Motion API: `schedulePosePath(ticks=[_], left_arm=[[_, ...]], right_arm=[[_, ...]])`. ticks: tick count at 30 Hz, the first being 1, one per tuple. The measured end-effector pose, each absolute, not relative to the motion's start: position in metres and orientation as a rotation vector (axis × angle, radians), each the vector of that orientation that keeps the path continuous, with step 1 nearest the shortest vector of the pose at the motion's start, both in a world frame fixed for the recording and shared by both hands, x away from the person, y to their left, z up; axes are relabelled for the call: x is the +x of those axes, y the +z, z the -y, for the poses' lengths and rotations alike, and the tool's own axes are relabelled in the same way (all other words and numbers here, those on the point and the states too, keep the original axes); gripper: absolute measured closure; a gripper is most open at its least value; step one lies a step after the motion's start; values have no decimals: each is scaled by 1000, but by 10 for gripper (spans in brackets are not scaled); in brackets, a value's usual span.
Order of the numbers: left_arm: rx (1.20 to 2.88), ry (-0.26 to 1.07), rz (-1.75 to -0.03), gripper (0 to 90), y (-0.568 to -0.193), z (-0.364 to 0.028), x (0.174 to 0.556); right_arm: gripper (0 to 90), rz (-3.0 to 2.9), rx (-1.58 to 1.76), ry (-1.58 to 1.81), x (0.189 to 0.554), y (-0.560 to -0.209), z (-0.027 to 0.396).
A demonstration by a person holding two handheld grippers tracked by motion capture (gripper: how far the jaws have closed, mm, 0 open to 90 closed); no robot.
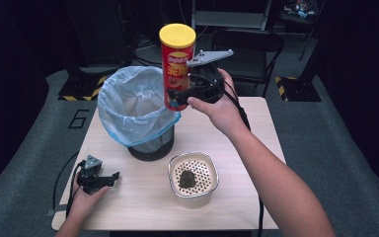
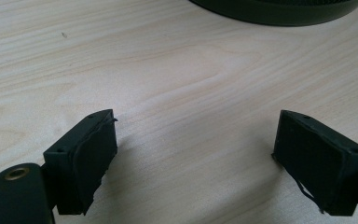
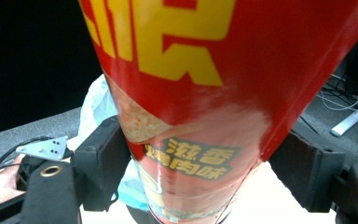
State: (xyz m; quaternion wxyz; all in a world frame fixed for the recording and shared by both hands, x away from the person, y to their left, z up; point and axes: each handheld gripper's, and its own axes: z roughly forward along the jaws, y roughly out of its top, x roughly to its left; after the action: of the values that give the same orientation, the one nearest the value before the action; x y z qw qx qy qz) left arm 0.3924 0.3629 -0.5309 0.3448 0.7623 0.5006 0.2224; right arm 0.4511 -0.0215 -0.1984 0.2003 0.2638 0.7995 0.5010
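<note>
High view: the right tongs (image 1: 177,96) pinch a red chip can (image 1: 176,64) with a yellow lid low on its body, holding it upright in the air just beside the rim of the bag-lined trash bin (image 1: 109,111) — the carry-to-bin step, by the look of it. Next, the can has to travel over the bag's mouth before the jaws let go, or it could catch the rim. The left tongs (image 1: 109,178) rest spread and empty on the counter (image 1: 138,202), near a perforated strainer bowl (image 1: 212,190).
</note>
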Motion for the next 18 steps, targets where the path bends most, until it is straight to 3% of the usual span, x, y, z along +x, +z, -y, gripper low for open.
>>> schedulePosePath(ticks=[18], left_arm=[[1997,570,-1295,131,-530,-364,392]], right_arm=[[233,-2258,730,1385,476,-203,-31]])
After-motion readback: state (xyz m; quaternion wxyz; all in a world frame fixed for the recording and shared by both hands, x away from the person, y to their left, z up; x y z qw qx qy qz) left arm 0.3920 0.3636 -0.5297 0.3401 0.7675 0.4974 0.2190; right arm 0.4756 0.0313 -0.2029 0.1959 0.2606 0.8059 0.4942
